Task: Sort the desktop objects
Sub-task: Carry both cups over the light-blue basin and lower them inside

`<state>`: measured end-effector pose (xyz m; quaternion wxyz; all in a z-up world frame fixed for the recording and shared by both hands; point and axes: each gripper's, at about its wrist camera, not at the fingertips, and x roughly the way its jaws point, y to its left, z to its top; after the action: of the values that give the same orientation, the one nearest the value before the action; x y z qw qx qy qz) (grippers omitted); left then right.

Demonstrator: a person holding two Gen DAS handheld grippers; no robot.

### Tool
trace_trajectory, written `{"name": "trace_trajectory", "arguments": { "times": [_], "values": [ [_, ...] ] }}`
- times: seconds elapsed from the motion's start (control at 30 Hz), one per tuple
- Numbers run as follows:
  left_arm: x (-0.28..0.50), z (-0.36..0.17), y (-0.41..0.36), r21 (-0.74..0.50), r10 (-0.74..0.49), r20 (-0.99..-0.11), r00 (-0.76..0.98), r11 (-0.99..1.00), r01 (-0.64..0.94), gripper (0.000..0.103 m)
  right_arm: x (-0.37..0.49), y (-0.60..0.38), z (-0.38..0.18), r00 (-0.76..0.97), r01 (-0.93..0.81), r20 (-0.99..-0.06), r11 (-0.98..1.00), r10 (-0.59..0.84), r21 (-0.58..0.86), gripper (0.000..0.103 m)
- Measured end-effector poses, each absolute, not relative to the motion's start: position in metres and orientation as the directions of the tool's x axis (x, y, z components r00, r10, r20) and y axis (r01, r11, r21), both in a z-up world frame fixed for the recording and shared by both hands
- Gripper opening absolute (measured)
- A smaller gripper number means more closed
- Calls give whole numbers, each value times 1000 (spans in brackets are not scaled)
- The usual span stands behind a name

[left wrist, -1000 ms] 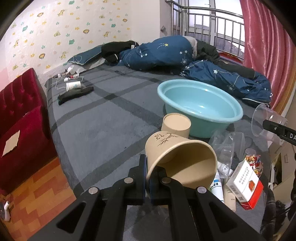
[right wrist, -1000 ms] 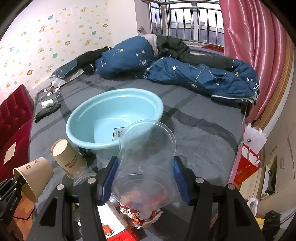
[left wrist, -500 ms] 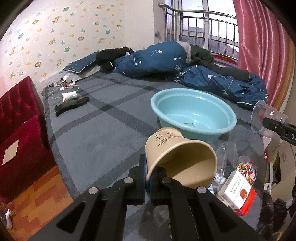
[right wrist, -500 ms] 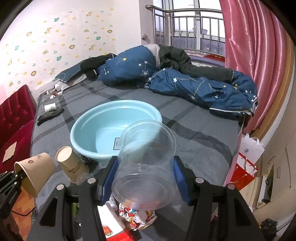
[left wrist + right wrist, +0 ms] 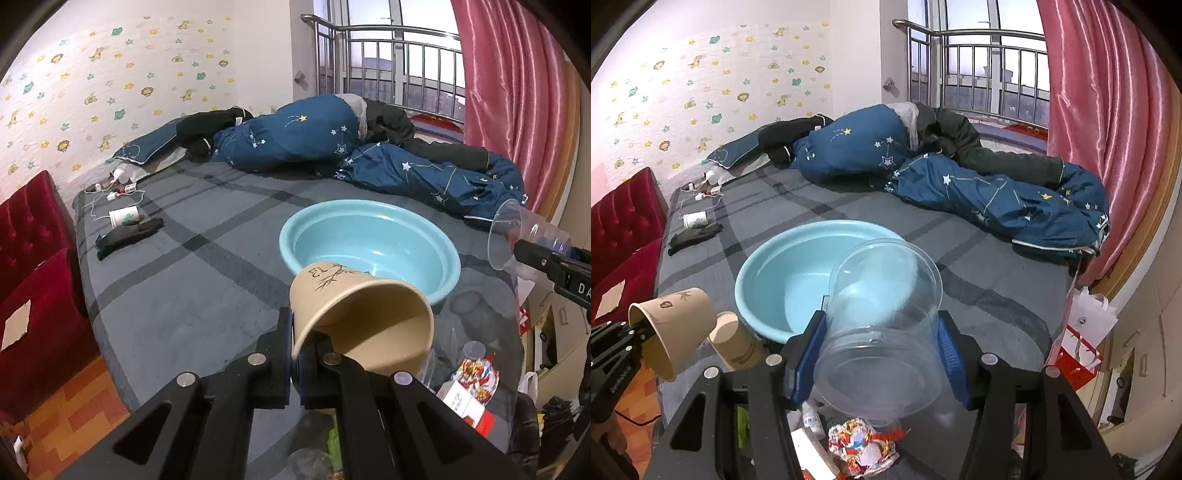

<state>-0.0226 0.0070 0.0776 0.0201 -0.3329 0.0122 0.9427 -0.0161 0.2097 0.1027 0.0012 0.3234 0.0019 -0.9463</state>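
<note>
My left gripper [image 5: 295,354] is shut on the rim of a tan paper cup [image 5: 362,325], held tilted in the air in front of the light blue basin [image 5: 369,243]; the same cup shows in the right wrist view [image 5: 670,332]. My right gripper [image 5: 879,354] is shut on a clear plastic cup [image 5: 882,332], held above the bed beside the basin [image 5: 790,280]; this cup shows at the right of the left wrist view [image 5: 517,236]. A second paper cup [image 5: 737,345] stands on the bed by the basin.
A crumpled snack wrapper [image 5: 864,443], a cigarette box [image 5: 465,406] and small bottles lie below the grippers. A blue quilt [image 5: 369,155] is piled at the far side. A white cup [image 5: 123,218] and black gloves [image 5: 129,234] lie far left. A red sofa [image 5: 33,266] stands left.
Both grippers have risen and pulled back with their cups. The basin and standing paper cup now sit lower and farther in view; the paper cup is hidden in the left wrist view.
</note>
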Motion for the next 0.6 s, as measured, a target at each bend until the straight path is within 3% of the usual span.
{"name": "trace_trajectory", "arguments": {
  "times": [0.6],
  "values": [
    [-66, 100, 24, 3, 62, -614, -787, -997, -81, 2, -52, 205, 121, -805, 21, -593, -1000, -11, -11, 62]
  ]
}}
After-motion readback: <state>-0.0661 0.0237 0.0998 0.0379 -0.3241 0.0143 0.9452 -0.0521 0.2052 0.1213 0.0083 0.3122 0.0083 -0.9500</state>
